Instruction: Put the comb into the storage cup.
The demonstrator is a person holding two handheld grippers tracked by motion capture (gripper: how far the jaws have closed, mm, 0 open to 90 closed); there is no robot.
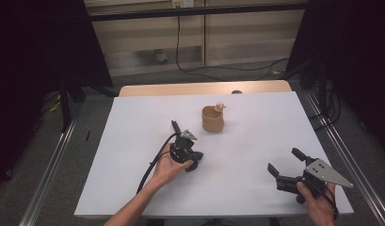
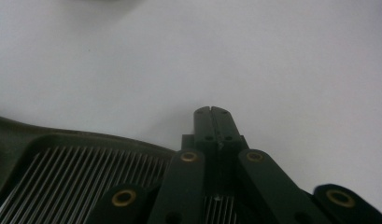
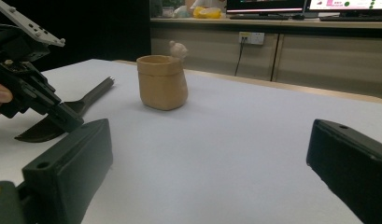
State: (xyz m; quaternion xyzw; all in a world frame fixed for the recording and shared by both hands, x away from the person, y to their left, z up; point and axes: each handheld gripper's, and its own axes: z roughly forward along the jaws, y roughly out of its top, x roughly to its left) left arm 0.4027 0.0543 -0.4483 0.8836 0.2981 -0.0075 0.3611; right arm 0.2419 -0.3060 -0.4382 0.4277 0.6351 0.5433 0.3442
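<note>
The left gripper is resting low on the white tabletop, its jaws pressed together with nothing between them, as the left gripper view shows. The right gripper is hovering near the tabletop's right front corner with its jaws spread wide and empty.

The nearest thing to the left gripper is a dark spoon-like utensil, lying flat on the tabletop just beside that gripper, handle pointing away toward the far side. Well apart, toward the middle back, a small tan pot is standing upright with a pale little ball perched at its rim.

The utensil is looking stiff, thin and light; lying flat, it is likely to slide on the smooth sheet, so taking it across the handle near the middle seems soundest. The pot is looking soft-walled, perhaps a rolled bag or rough clay, which I cannot tell; gripping its wall near the rim, away from the ball, seems best, and gently.
</note>
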